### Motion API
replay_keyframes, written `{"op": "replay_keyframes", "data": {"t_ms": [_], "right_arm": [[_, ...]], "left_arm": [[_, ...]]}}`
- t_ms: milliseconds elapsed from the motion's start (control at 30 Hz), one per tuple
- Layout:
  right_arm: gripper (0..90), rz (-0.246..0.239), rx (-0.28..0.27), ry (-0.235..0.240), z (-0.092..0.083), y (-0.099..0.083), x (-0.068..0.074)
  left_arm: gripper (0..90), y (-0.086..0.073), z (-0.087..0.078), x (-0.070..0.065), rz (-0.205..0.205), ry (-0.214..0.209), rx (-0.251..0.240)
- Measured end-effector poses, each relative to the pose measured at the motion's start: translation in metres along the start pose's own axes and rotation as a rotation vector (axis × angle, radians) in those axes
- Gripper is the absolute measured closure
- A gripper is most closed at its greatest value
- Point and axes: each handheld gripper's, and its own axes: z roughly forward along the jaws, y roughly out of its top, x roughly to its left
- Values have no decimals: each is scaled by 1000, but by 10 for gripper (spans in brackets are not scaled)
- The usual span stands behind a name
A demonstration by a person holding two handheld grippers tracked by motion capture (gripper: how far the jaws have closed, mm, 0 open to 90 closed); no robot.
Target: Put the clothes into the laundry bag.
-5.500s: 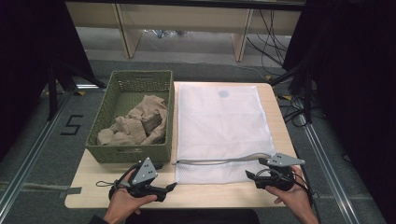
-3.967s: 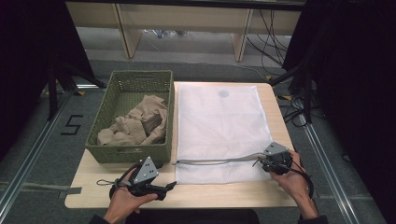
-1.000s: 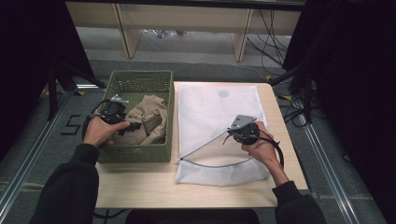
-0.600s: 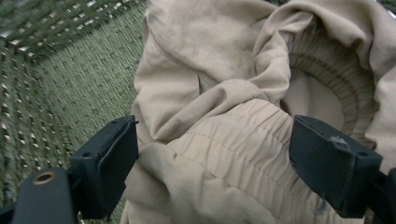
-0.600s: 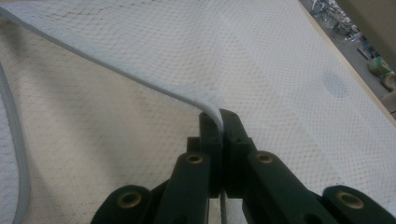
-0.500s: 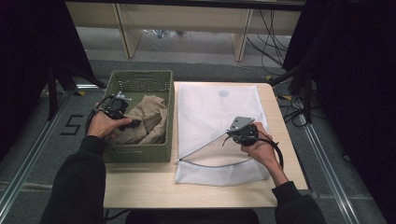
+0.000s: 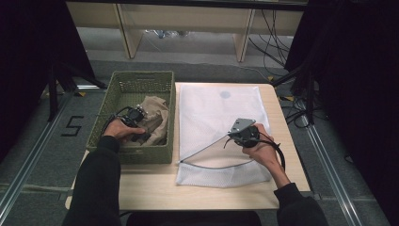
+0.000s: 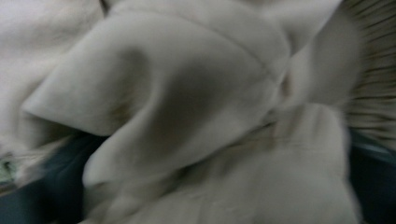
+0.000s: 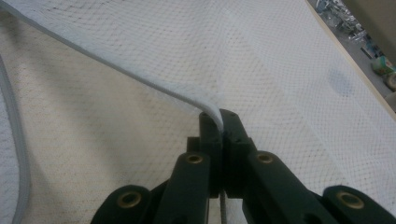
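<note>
Cloth (image 7: 153, 118) is the thing to fetch: a beige, crumpled heap lying in the green basket (image 7: 141, 81) at the left of the table, and it crowds close in the left gripper view (image 8: 196, 116), blurred. The left gripper (image 7: 137, 123) is down among the folds; its jaws have just been narrowing from a wide spread, but I cannot tell whether they are pressing on fabric yet. A good grab, in my judgement, takes a thick ridge of fold near the top of the heap, not a thin edge that would slip. The right gripper (image 9: 219, 119) is clamped tight on the upper lip of the white mesh bag (image 7: 221, 113), which lies just right of the basket, and holds its mouth (image 7: 211, 153) lifted towards the near side. That lip should be held high and steady, so the cloth can be carried across the basket wall and pushed well into the opening.
</note>
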Motion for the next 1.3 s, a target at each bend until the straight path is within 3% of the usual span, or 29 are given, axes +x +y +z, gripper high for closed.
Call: {"op": "replay_keyframes", "data": {"t_ms": [67, 167, 267, 300, 367, 400, 433, 467, 533, 567, 600, 633, 667, 733, 800, 900, 967, 1067, 1133, 1167, 1300], "right_arm": [[899, 1, 0, 1, 0, 0, 0], [899, -2, -2, -1, 0, 0, 0], [899, 4, -2, 0, -1, 0, 0], [899, 2, -3, 0, -1, 0, 0], [899, 5, -1, -1, -1, 0, 0], [899, -3, -3, -1, 0, 0, 0], [899, 0, -2, 0, 0, 0, 0], [899, 0, -1, 0, 0, -1, 0], [899, -1, -2, -5, 1, -1, 0], [899, 10, 5, -1, 1, -1, 1], [899, 10, 5, -1, 1, -1, 1], [899, -4, 5, 1, 2, -1, 1], [899, -4, 5, 1, 2, -1, 1], [898, 10, 8, 1, 2, -1, 2], [898, -8, 7, 2, 2, 0, 1], [898, -8, 12, 1, 3, 0, 1], [898, 4, 18, -2, 3, -1, 2], [897, 7, 19, 0, 3, -1, 2], [896, -7, 17, -1, 4, -1, 1], [896, -4, 21, -3, 4, -2, 1], [896, -3, 24, -7, 4, -2, 2]], "left_arm": [[344, 2, 0, 1, -29, 18, -3], [530, 4, -4, 0, -18, 48, -21], [627, 6, -10, 3, -53, 141, -84], [641, 6, -12, 4, -85, 170, -112], [635, 6, -15, 8, -149, 178, -158], [614, 5, -15, 9, -168, 144, -163], [559, 5, -16, 10, -168, 80, -155], [491, 5, -17, 10, -175, 49, -150], [371, 4, -24, 9, -183, 41, -186], [254, 3, -28, 9, -207, 21, -197], [254, 3, -31, 9, -235, -8, -205], [155, 2, -35, 9, -232, -53, -202], [155, 1, -37, 6, -229, -71, -204], [147, 0, -39, 0, -134, -74, -169], [74, 0, -37, -5, -30, -86, -136], [0, 2, -32, -9, -21, -90, -129], [0, 3, -28, -12, 0, -102, -126], [0, 5, -33, -14, 38, -152, -139], [1, 5, -36, -12, 10, -187, -153], [0, 5, -37, -13, 14, -194, -156], [0, 5, -26, -27, 99, -104, -109]]}}
